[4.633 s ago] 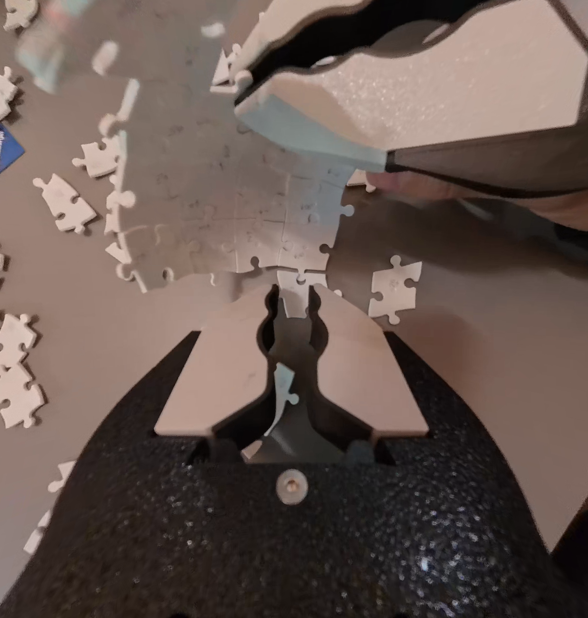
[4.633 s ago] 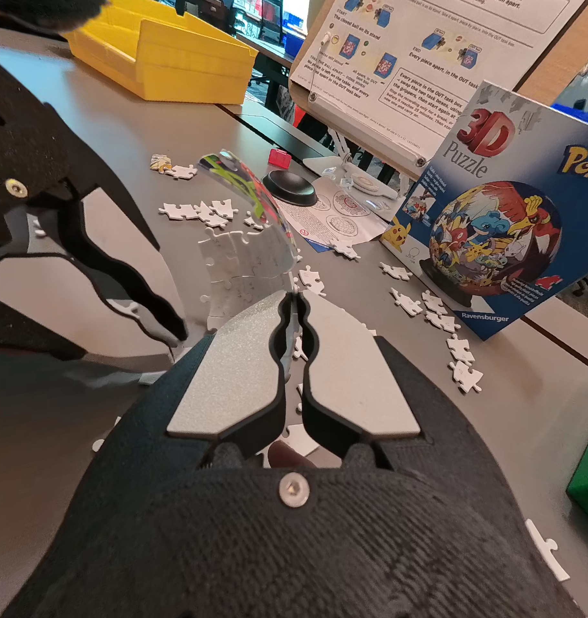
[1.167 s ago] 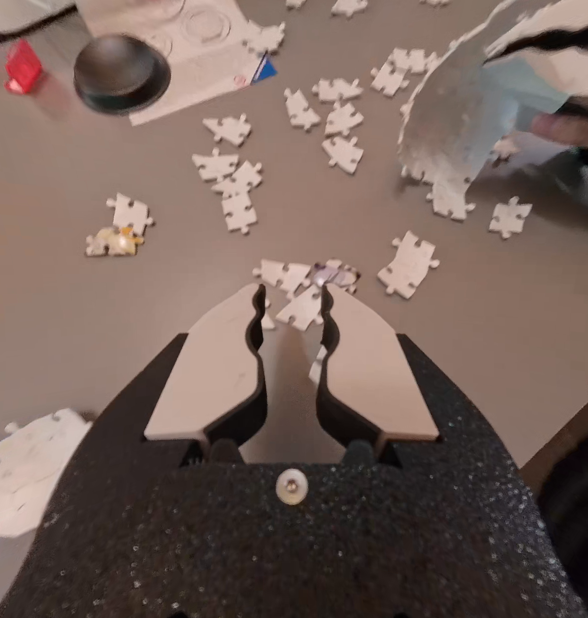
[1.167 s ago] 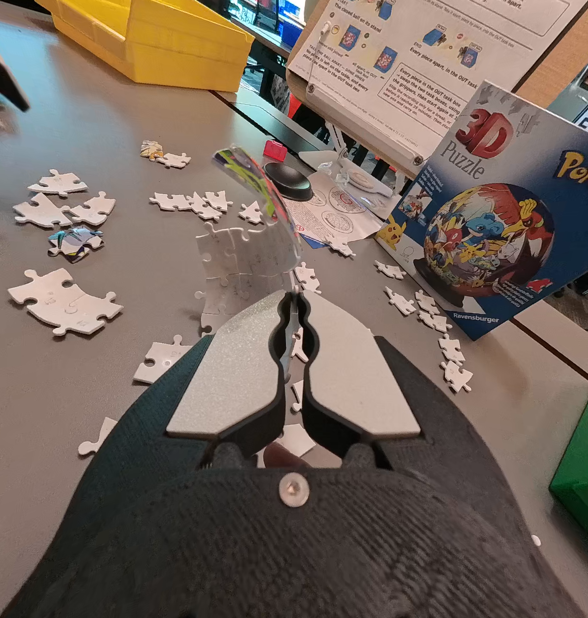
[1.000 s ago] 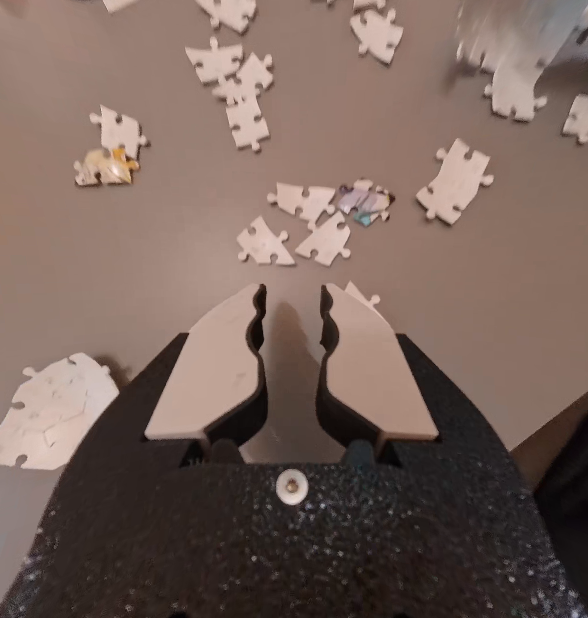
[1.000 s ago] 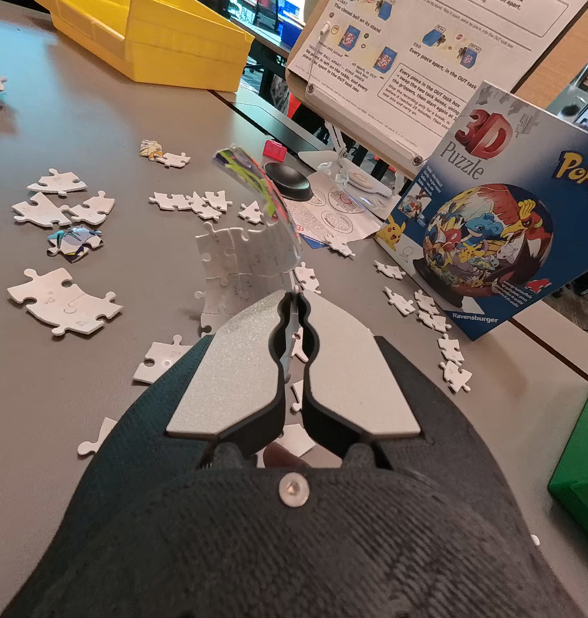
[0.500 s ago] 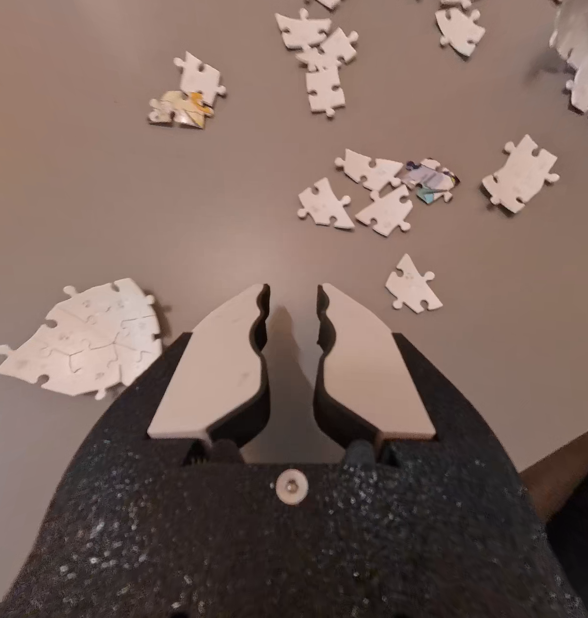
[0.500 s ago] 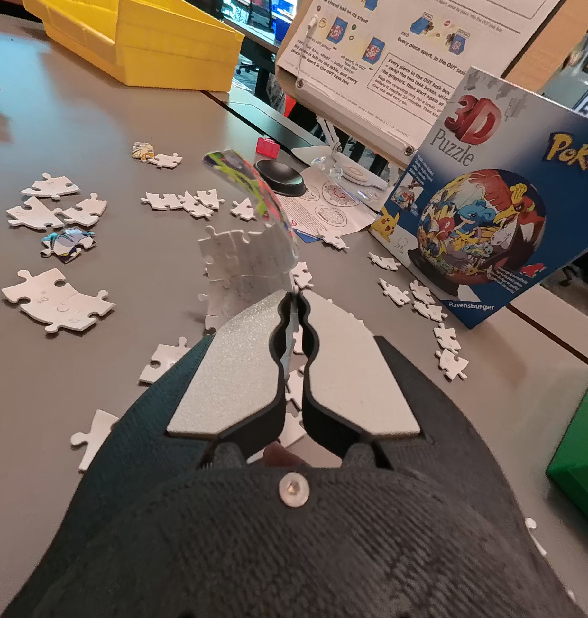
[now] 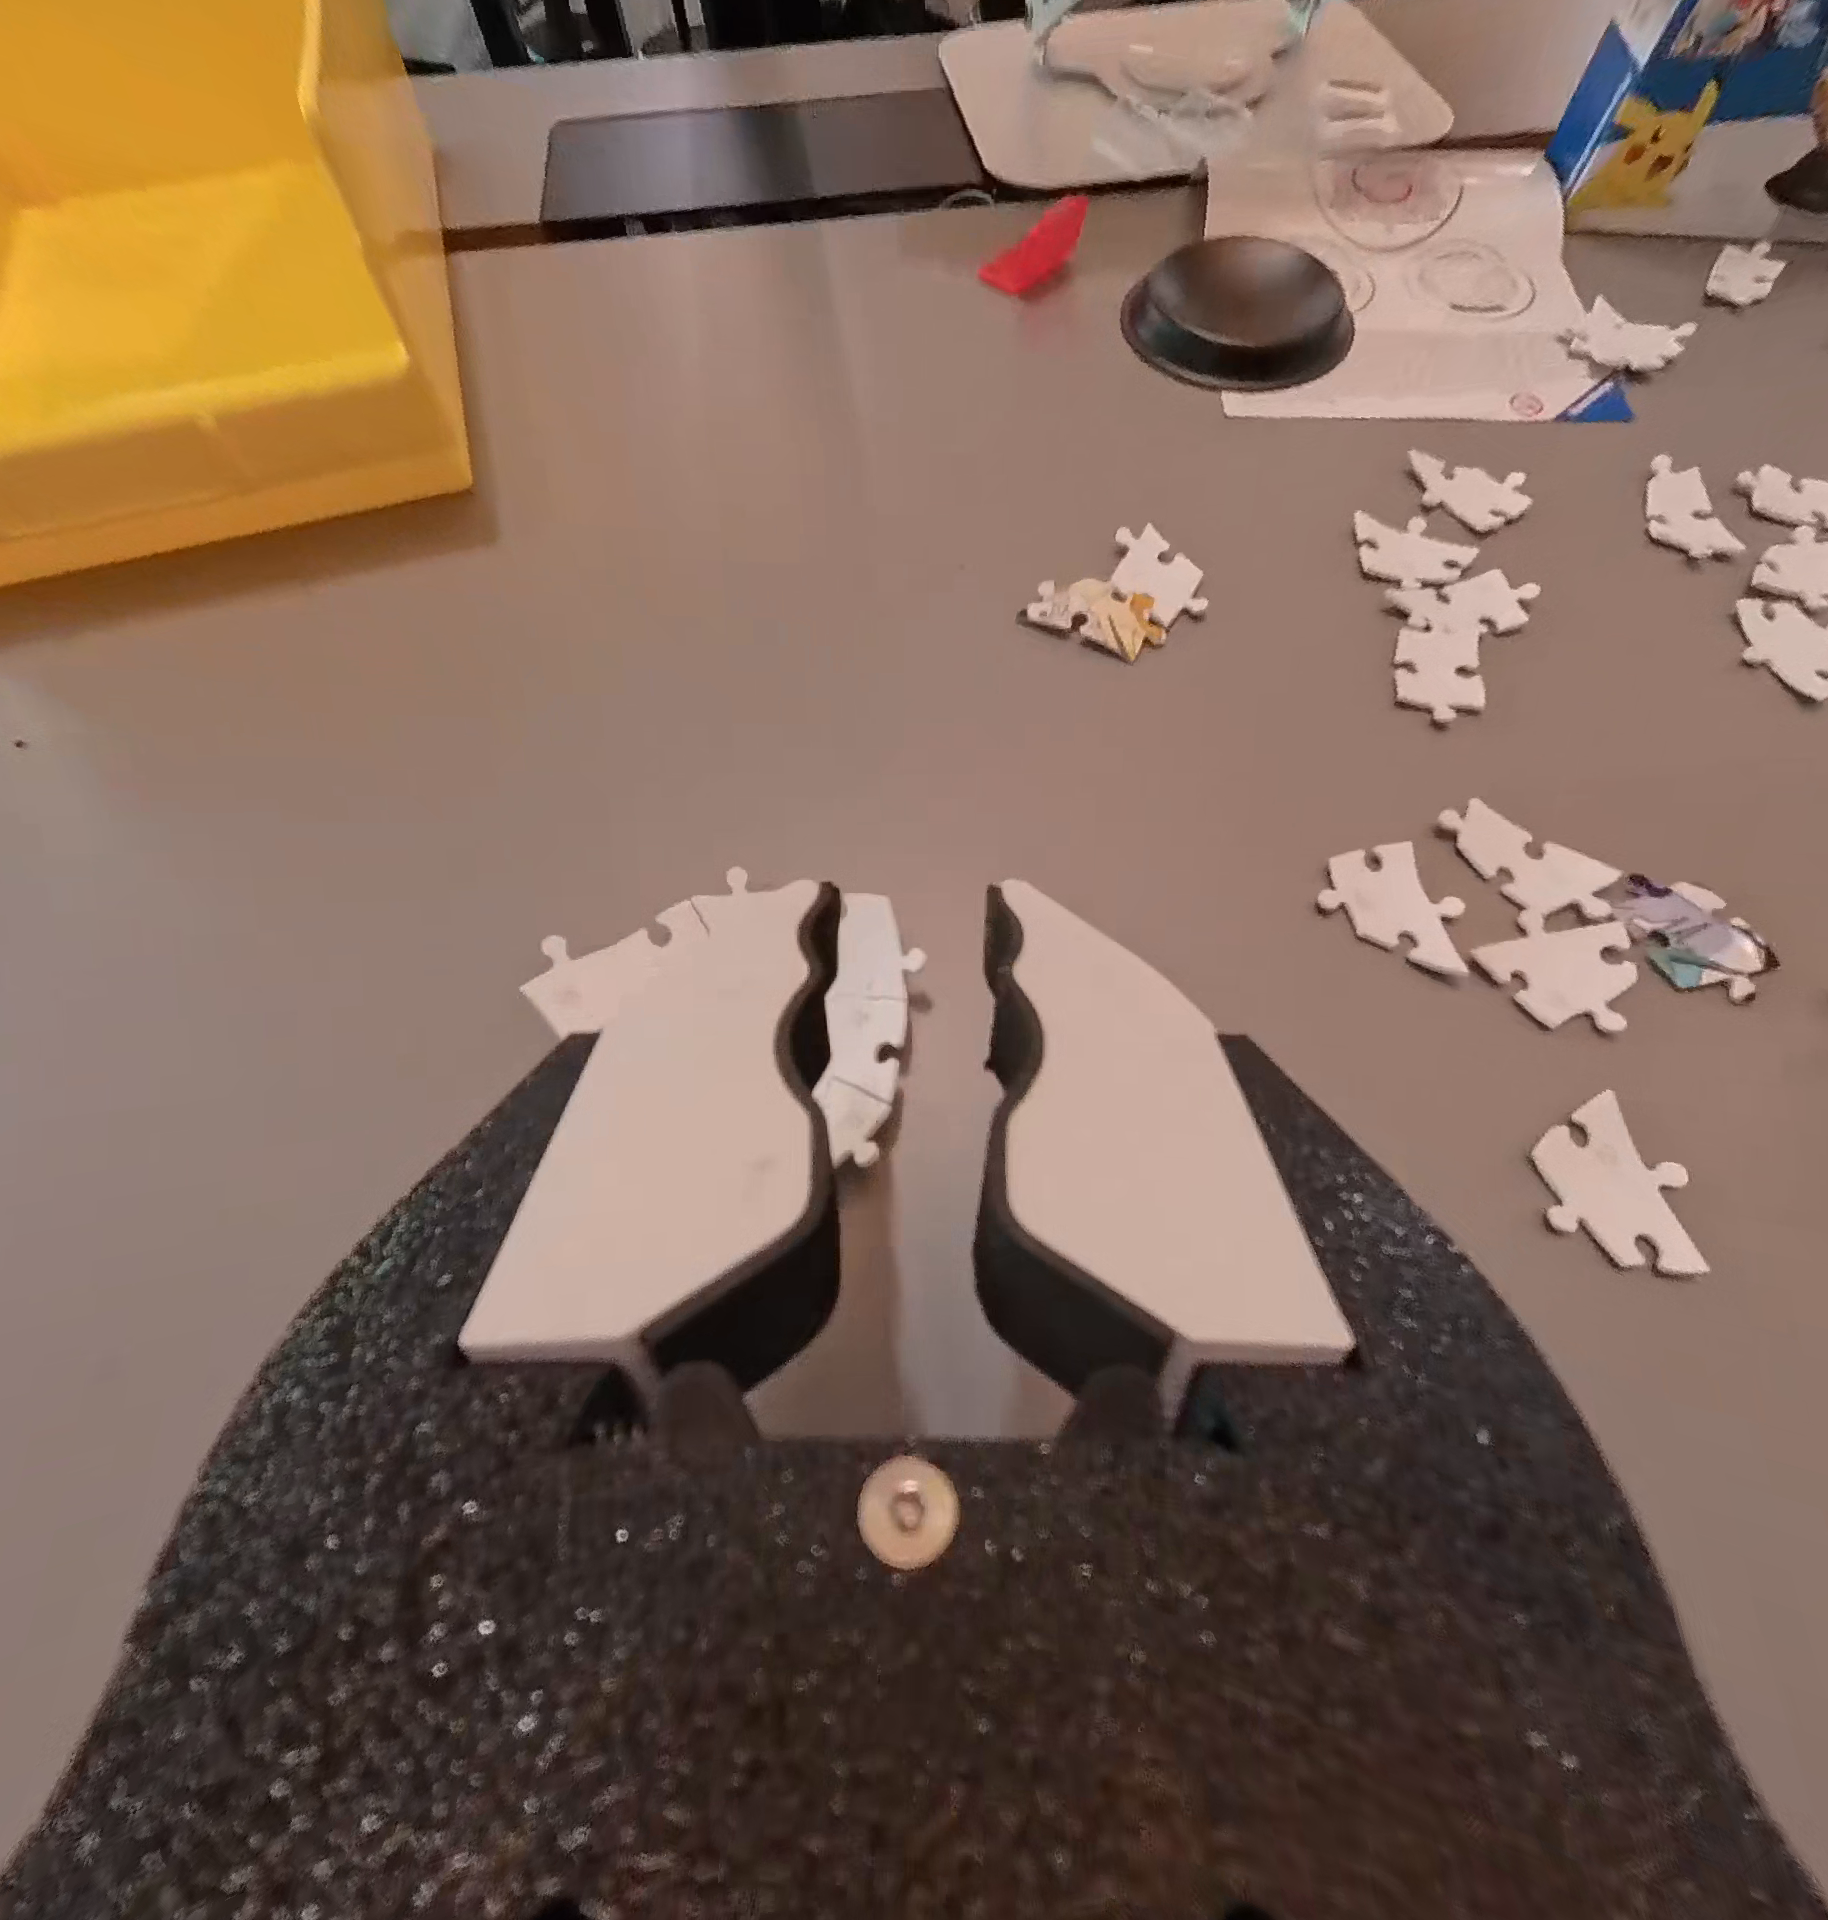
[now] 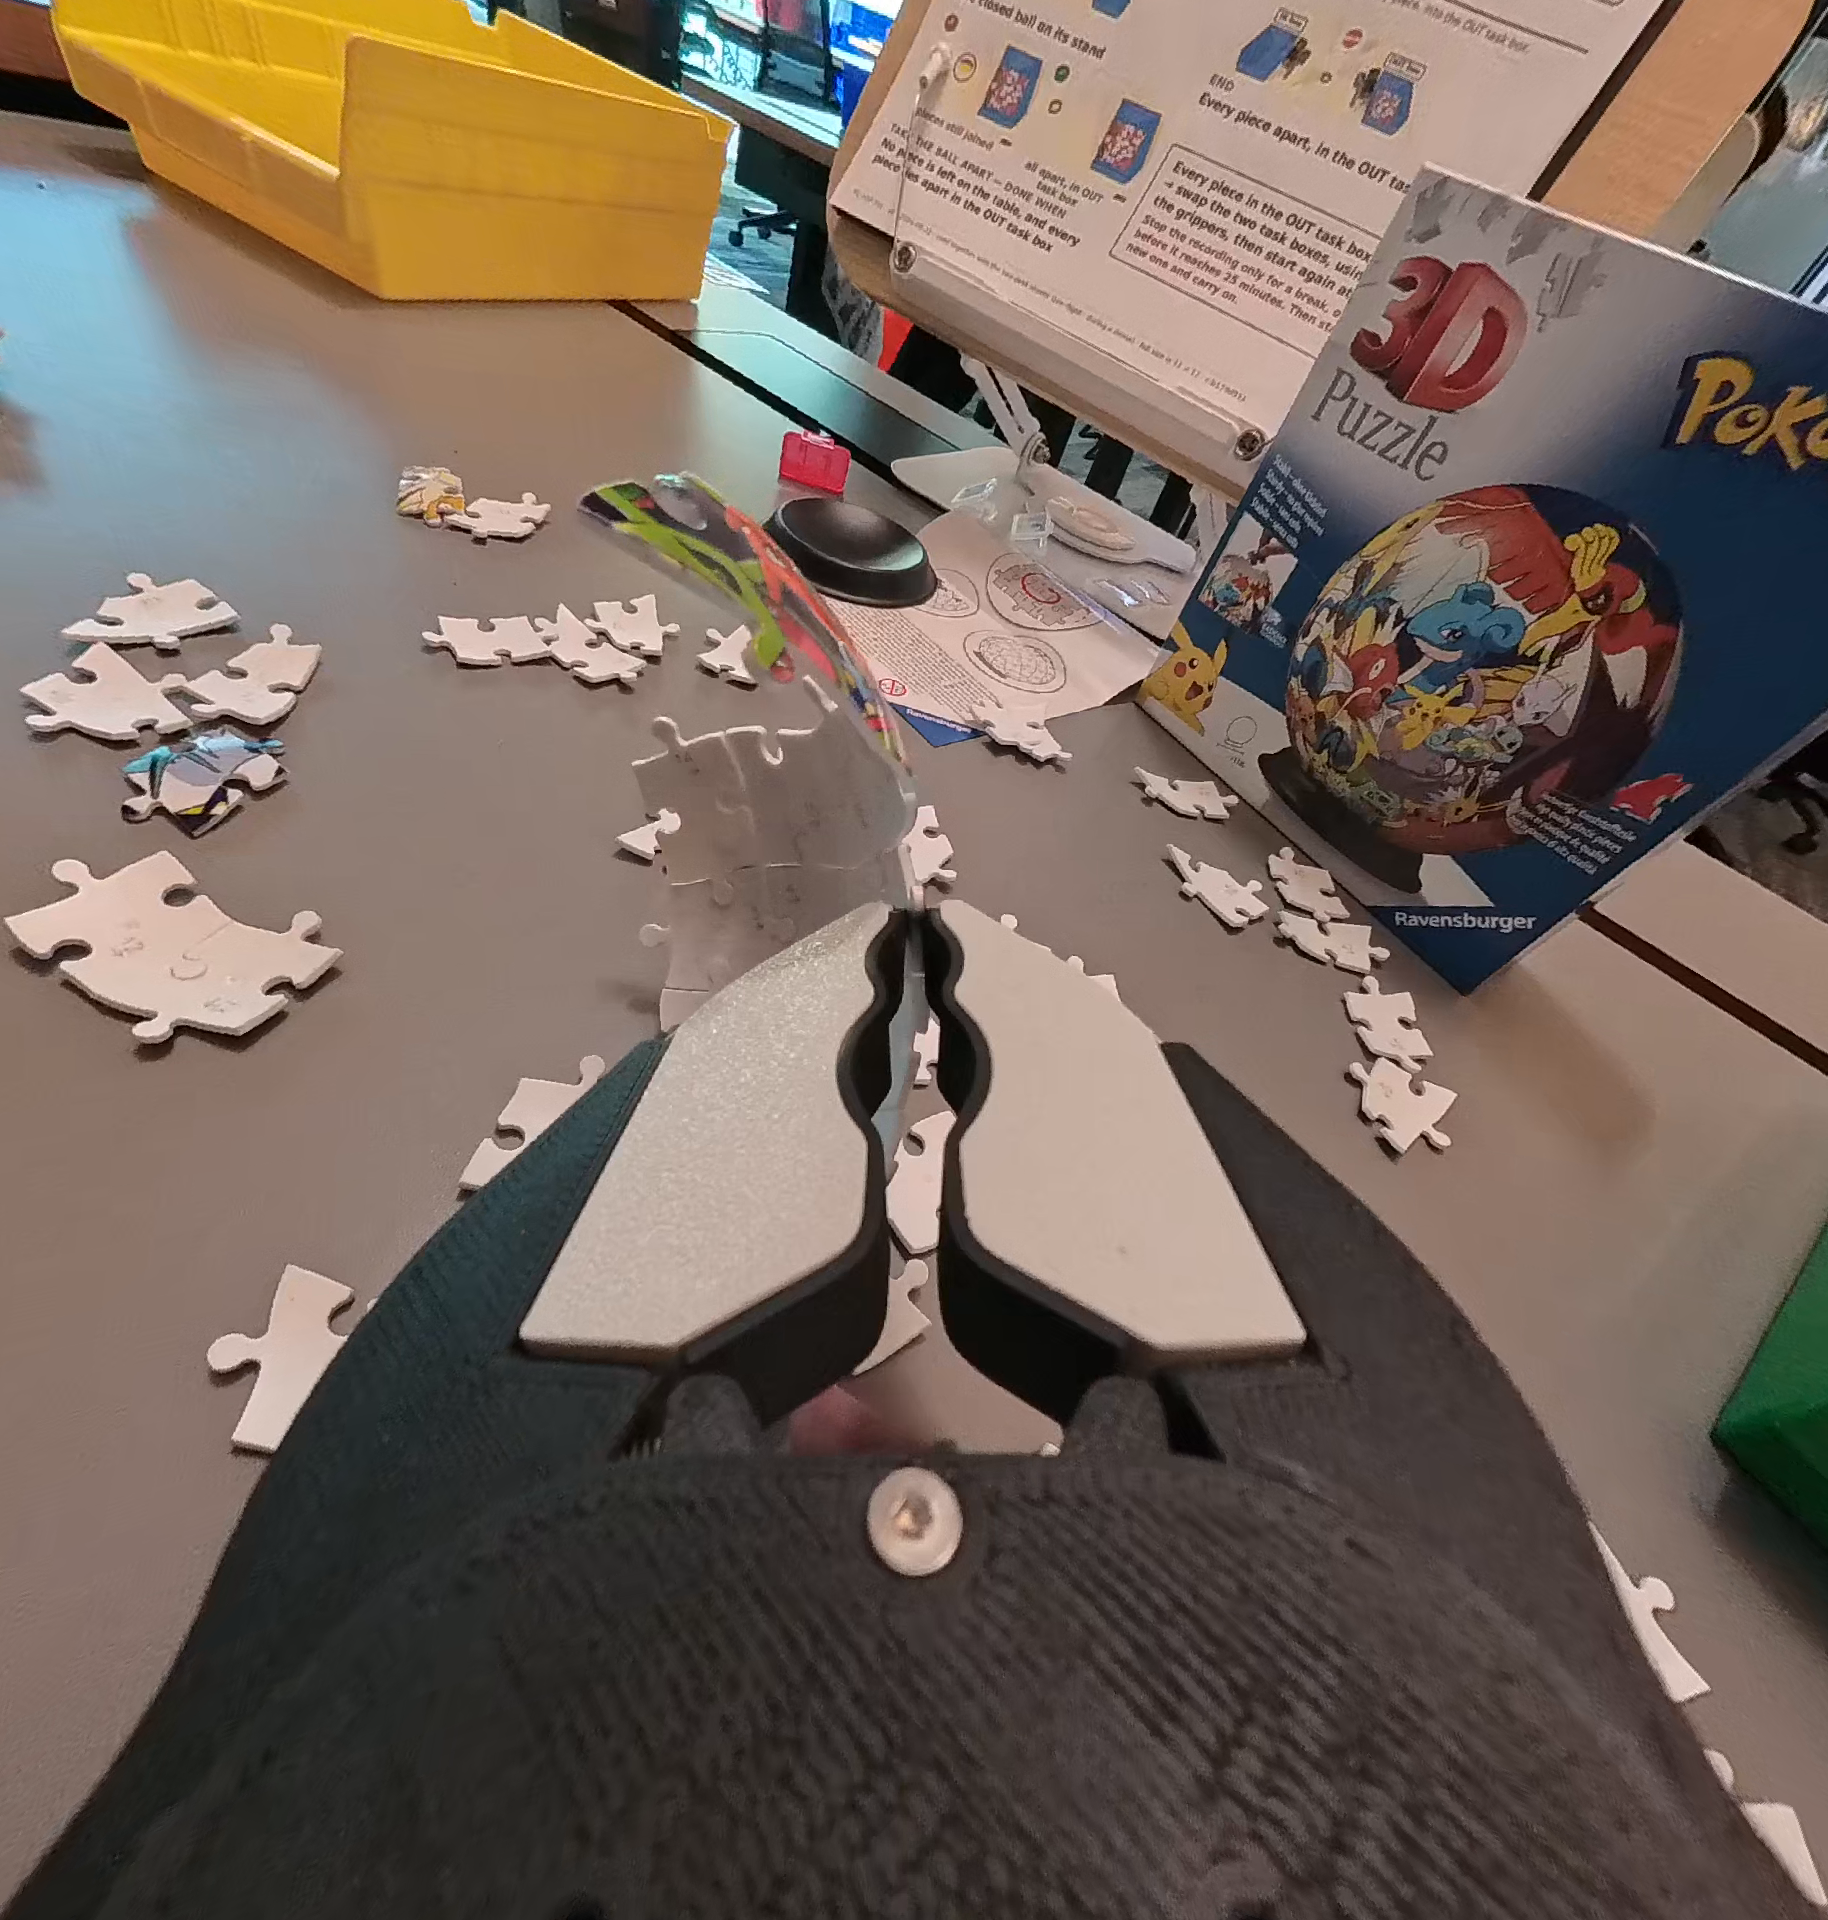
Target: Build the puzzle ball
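Observation:
My right gripper (image 10: 915, 920) is shut on the lower edge of a curved, partly built puzzle shell (image 10: 775, 800), which stands upright above the grey table, white inside and coloured outside. My left gripper (image 9: 910, 902) is open and low over the table. A flat white cluster of joined pieces (image 9: 868, 1023) lies under its left finger, with one edge showing in the gap between the jaws. Loose white pieces (image 9: 1575, 966) lie scattered to the right, also seen in the right wrist view (image 10: 172, 951). One coloured piece (image 10: 203, 779) lies face up.
A yellow bin (image 9: 162, 312) stands at the back left. A black round stand (image 9: 1237, 312), a red block (image 9: 1029, 255) and an instruction sheet (image 9: 1409, 343) lie at the back. The puzzle box (image 10: 1512, 623) stands at the right, with a green box (image 10: 1814, 1382) beside it. Tip to tip, the grippers are about 40 cm apart. To reach the red block (image 9: 1029, 255) in a straight line is about 35 cm for my left fingers, about 40 cm for my right.
My left gripper let go of the piece at the shell, opened, and swept left across the table to the flat joined cluster. My right gripper still holds the shell, almost unmoved.

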A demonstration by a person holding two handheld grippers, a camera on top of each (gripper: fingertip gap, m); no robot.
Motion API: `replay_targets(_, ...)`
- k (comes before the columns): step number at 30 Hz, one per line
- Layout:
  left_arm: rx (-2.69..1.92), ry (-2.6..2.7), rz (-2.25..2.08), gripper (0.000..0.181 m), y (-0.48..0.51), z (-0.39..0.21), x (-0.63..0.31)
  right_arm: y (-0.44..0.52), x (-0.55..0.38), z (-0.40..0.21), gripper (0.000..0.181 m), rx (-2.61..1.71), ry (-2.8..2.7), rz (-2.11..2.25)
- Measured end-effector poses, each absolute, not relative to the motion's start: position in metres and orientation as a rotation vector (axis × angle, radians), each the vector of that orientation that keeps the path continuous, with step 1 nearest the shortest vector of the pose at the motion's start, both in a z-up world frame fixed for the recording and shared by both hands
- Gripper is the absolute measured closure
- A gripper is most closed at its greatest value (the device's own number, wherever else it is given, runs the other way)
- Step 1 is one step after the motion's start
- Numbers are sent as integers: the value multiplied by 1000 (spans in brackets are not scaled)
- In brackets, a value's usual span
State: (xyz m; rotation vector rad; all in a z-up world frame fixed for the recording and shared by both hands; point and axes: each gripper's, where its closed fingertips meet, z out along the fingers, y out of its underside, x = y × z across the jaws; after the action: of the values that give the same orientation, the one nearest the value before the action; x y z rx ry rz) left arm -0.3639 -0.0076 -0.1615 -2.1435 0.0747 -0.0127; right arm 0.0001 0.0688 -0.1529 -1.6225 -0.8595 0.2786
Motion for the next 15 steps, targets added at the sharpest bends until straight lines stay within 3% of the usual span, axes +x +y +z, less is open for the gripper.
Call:
replay_targets(5,-2170,278,-171,162,0,-171,-316,70,1,-154,178,-1637,-855,271)
replay_targets(9,-2203,573,-150,158,33,-177,-259,70,1,-155,178,-1642,-854,271)
replay_targets(15,-2356,525,-227,162,99,-203,-231,70,1,-155,178,-1640,-856,273)
